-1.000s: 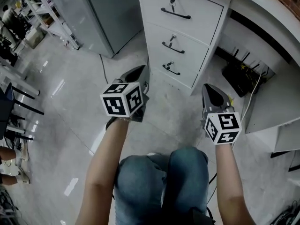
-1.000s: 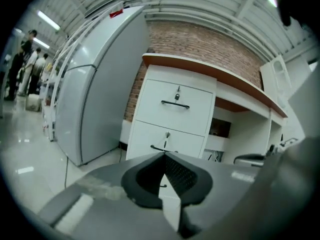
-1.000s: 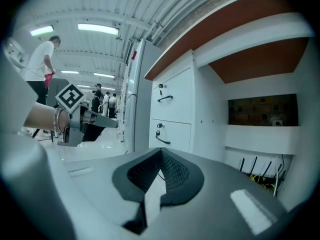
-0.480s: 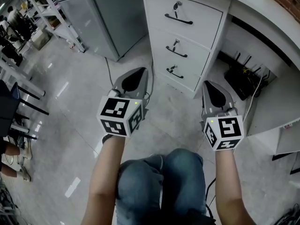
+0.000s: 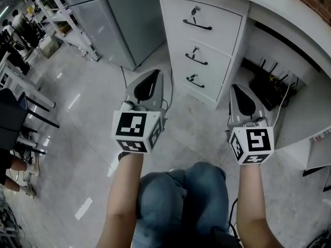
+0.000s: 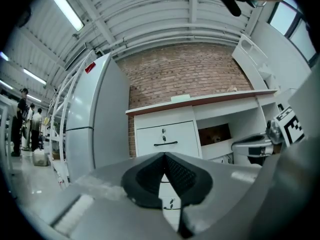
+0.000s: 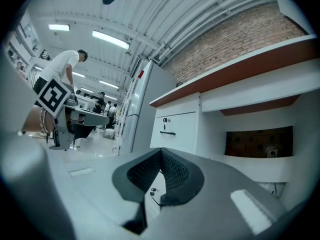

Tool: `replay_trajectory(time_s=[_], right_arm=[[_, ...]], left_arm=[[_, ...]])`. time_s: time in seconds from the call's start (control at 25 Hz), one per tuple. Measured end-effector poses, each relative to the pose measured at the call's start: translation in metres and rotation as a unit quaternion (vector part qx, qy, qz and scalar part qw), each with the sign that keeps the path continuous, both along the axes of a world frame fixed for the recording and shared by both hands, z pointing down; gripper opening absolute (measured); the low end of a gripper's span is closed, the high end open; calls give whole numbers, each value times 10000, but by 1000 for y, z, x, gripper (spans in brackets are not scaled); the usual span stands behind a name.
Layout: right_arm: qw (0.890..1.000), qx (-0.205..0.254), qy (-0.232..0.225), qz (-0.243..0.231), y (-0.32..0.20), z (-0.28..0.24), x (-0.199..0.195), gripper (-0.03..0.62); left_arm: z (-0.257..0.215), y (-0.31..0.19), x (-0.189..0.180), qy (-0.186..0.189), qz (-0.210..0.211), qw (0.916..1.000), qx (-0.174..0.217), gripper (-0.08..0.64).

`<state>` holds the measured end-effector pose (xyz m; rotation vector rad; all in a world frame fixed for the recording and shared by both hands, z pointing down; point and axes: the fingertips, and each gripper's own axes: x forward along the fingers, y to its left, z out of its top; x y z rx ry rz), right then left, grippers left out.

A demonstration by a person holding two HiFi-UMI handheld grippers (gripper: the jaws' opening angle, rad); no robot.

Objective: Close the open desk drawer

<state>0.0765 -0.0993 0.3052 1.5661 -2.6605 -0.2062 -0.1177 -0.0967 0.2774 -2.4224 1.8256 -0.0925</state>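
Observation:
A white desk drawer unit (image 5: 207,45) stands ahead of me with three drawers, each with a black handle and a lock. All three fronts look flush with one another; the top drawer (image 6: 165,139) also shows in the left gripper view. My left gripper (image 5: 156,73) is held in the air before the unit's left corner, apart from it, jaws shut and empty (image 6: 164,155). My right gripper (image 5: 236,87) hovers to the right of the bottom drawer, near the desk's leg space. Its jaws meet at the tip with nothing between them (image 7: 161,150).
A tall grey cabinet (image 5: 114,14) stands left of the drawers, with metal shelving (image 5: 46,9) beyond it. A black router with cables (image 5: 266,87) sits under the desk. My knees in jeans (image 5: 181,195) are below the grippers. People (image 7: 60,69) stand far off.
Both grippers have risen in front of the drawer unit. The left one has rolled, so its marker cube shows a different face. Neither touches anything.

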Motion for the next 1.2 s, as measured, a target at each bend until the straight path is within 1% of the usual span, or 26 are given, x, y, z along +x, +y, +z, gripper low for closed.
replay_trajectory(time_s=[0.2,0.32,0.44,0.72,1.2], right_arm=[[9999,66,-4,132,2,-9,13,-3],[9998,80,85,163,5,-7,16,-3],[9998,65,66,198,9,-4,19,-3],[9996,34,4,262,13,2,18,-3],[9995,-70,24,306,12,13,19,-3]], left_arm=[[-8,5,3,-111,8,9994,338,-2],[4,4,3,-142,10,9994,312,-2],[13,4,5,-154,42,9996,234,-2],[8,10,6,21,82,9993,373,-2],[15,8,8,71,124,9994,316,-2]])
